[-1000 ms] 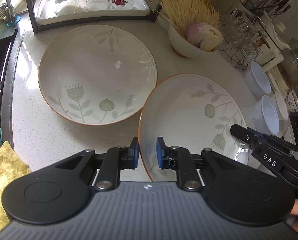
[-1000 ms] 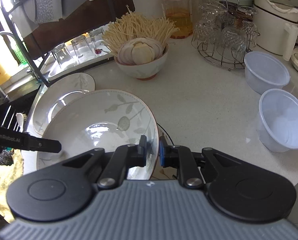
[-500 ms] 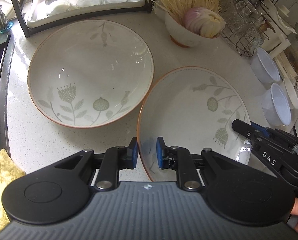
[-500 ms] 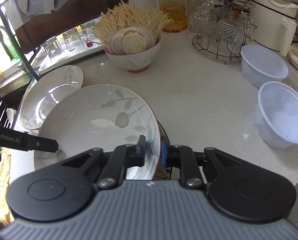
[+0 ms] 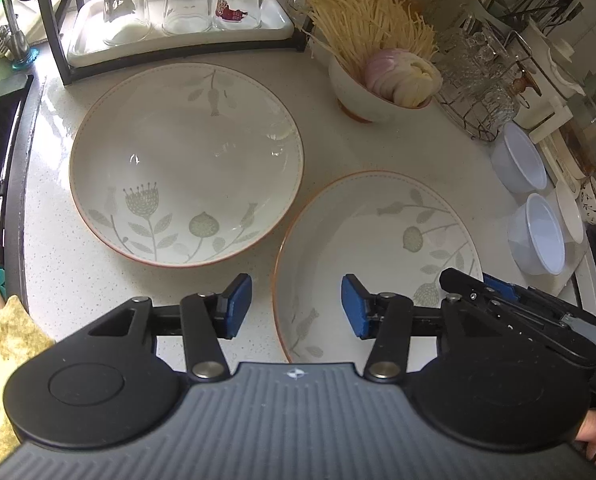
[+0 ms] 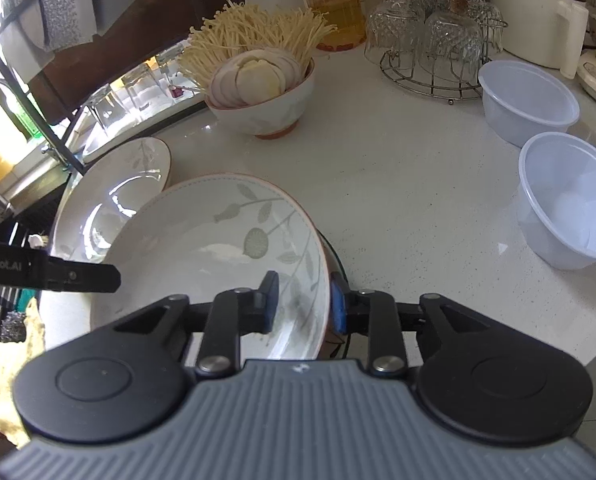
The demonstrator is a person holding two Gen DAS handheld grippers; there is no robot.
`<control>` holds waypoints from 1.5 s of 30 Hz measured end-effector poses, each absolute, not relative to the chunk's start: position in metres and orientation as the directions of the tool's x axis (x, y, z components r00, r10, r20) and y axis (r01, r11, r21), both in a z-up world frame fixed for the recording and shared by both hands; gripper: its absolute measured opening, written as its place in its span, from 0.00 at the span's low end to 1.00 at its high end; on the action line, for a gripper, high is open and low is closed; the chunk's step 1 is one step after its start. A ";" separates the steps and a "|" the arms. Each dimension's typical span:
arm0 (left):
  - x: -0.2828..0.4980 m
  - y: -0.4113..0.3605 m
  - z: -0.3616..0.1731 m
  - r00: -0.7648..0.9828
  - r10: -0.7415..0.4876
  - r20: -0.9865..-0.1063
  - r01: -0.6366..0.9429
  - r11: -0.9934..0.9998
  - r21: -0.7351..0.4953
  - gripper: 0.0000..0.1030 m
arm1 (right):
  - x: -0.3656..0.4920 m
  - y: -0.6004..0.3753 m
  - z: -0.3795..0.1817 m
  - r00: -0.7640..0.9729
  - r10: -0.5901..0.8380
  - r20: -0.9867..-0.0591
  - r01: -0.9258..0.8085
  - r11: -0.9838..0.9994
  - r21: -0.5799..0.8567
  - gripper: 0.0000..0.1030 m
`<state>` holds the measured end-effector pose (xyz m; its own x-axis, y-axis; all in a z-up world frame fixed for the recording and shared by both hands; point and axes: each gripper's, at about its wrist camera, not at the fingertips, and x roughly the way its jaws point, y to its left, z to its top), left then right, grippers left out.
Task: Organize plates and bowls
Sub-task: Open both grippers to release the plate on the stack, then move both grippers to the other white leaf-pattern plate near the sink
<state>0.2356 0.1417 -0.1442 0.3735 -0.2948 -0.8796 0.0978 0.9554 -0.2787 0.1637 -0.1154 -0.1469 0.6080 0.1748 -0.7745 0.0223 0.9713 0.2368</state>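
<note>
White speckled counter [image 5: 385, 148] bearing all the crockery. Far plate [image 5: 186, 160], with a floral pattern and an orange-brown rim, lying flat in front of the dark rack [image 5: 58, 52] that holds three upturned glasses on a white tray [image 5: 186, 36]. Near plate [image 5: 377, 256], same pattern, lying just beside the far plate, their rims close but apart. Left gripper [image 5: 296, 306]: jaws opening, blue pads standing clear on either side of the near plate's left rim, not pressing it. Right gripper [image 6: 303, 300]: jaws opening, straddling the right rim of the near plate [image 6: 226, 248]; one pad inside the plate, the other outside and close to the rim; whether it touches cannot be told. Patterned bowl [image 6: 266, 108] of enoki mushrooms and sliced onion, behind the plates. Two translucent plastic bowls [image 6: 565, 200], empty, at the right edge of the counter. Wire stand of cut-glass tumblers [image 6: 433, 44], upside down, at the back.
</note>
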 end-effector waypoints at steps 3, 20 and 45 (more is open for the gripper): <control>0.232 0.144 -0.137 0.389 -0.291 -0.874 0.106 0.957 -0.271 0.55 | 0.162 -0.115 -0.143 0.615 0.185 -0.767 0.019 0.968 0.249 0.43; 0.214 0.144 -0.072 0.502 -0.290 -0.815 0.147 0.957 -0.250 0.55 | 0.156 -0.112 -0.082 0.712 0.171 -0.681 -0.026 0.975 0.219 0.68; 0.156 0.155 0.016 0.667 -0.183 -0.722 0.049 0.978 -0.202 0.69 | 0.142 -0.111 0.008 0.781 0.307 -0.543 -0.198 0.947 0.251 0.89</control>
